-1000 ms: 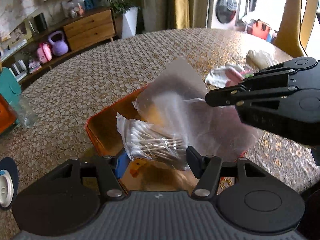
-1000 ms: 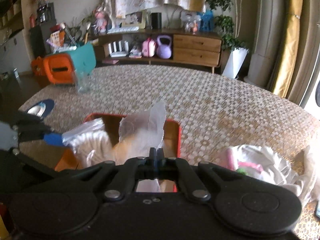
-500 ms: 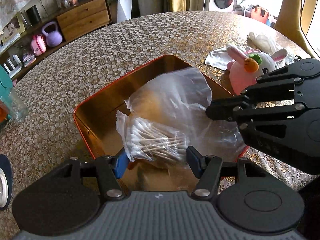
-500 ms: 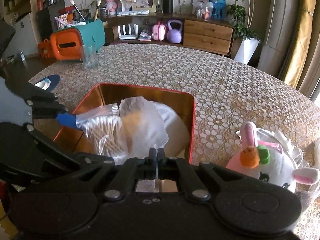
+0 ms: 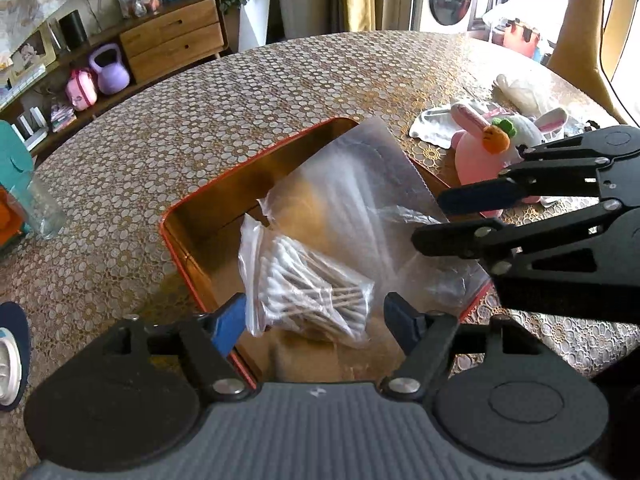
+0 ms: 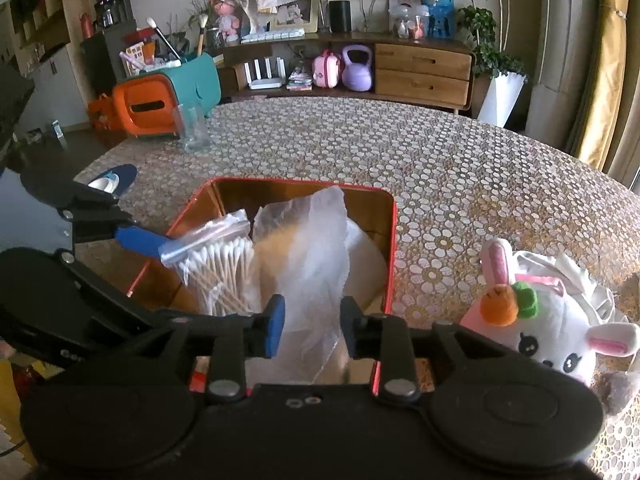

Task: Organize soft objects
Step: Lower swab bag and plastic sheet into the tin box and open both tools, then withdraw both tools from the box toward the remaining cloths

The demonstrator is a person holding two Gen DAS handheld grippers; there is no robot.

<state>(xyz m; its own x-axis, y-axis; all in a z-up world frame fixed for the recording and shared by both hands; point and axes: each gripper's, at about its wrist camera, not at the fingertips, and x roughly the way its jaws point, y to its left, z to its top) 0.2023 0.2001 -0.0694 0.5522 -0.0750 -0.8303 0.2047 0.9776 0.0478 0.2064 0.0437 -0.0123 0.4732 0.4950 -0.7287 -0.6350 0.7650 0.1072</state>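
Sunlit living-room furniture, a wooden sideboard (image 6: 422, 70) among it, was seen behind a round table (image 6: 460, 168) laid with a dotted lace cloth. At far left a drinking glass (image 6: 194, 128) was stood before an orange-and-teal box (image 6: 160, 96). Next, the left gripper (image 5: 316, 316) was found with its jaws parted, just widened, the zip bag of cotton swabs (image 5: 308, 284) lying loose between them, leaned against the left wall inside the red tin (image 6: 394, 240). Whether one blue pad was touching the bag's top edge could not be told. Beside it, in the same tin, the crumpled clear plastic bag (image 6: 316, 248) was propped upright. The right gripper (image 6: 312, 330) was seen with jaws just eased apart, the plastic between them but no longer pinched. Off to the right, a white bunny plush (image 6: 556, 320) with a carrot was left on the table, just outside the tin.
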